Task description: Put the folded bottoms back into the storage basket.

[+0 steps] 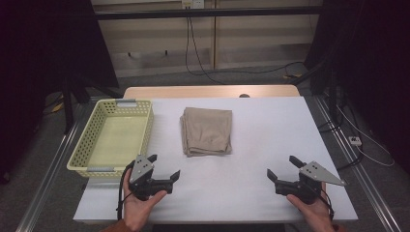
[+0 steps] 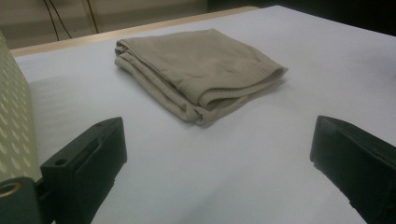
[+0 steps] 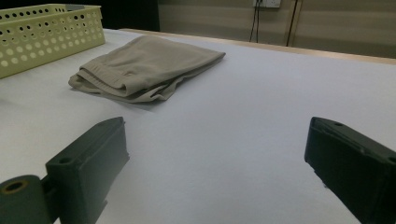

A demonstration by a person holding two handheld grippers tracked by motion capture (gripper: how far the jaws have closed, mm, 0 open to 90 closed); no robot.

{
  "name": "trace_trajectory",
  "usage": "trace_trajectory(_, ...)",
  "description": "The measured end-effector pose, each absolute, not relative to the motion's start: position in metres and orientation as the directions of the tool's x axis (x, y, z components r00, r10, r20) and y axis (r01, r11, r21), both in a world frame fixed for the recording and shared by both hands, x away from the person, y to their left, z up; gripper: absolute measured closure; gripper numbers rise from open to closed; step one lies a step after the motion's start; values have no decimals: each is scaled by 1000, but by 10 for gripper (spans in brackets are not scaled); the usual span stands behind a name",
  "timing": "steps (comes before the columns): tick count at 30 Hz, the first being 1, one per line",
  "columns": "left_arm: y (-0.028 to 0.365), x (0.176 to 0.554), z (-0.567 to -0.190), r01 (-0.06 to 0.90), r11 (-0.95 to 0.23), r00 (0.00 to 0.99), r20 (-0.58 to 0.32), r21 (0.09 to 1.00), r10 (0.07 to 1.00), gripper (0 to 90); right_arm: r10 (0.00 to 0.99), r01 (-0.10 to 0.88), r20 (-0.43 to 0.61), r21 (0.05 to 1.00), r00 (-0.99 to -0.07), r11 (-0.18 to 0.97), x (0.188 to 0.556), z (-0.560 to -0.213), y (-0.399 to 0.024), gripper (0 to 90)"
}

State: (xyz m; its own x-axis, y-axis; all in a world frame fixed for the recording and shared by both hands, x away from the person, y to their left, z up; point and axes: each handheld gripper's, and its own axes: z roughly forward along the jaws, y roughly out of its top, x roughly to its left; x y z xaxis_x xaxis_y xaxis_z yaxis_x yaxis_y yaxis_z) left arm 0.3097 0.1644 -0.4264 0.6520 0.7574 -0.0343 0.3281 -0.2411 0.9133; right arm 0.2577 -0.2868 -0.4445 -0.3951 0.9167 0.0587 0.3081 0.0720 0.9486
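Observation:
A folded beige cloth (image 1: 207, 130) lies flat on the white table top (image 1: 261, 140), a little left of centre; it also lies ahead of the jaws as the cloth (image 2: 196, 70) and the cloth (image 3: 144, 67). My left gripper (image 1: 164, 166) rests near the front edge at the left, held in a hand, open and holding nothing. My right gripper (image 1: 283, 167) sits at the front right, also open and holding nothing. Both point toward the cloth from a distance. In each gripper view the black jaws stand wide apart over bare table.
A pale yellow perforated basket (image 1: 82, 154) stands at the table's left side, beside the cloth, with nothing in it; its wall shows as the basket (image 3: 46, 32) and the basket (image 2: 14, 121). Cables hang and trail on the floor behind the table.

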Motion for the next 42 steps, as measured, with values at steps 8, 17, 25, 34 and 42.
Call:
trace_trajectory(8,157,312,-427,330,-252,656,-29,910,754,39,912,314,66,947,-406,71,258,-445,-288,57)
trace_trajectory(17,151,321,-422,344,-251,671,-50,905,740,48,907,329,81,942,-414,67,259,-447,-287,63)
trace_trajectory(25,146,336,-416,369,-241,669,-77,897,739,46,904,330,79,941,-420,71,259,-447,-288,64)
trace_trajectory(34,135,348,-408,356,-269,685,-54,895,726,47,907,333,79,940,-415,70,256,-446,-287,63)
trace_trajectory(42,128,360,-403,353,-271,682,-48,896,730,48,906,337,83,939,-416,68,256,-446,-288,63)
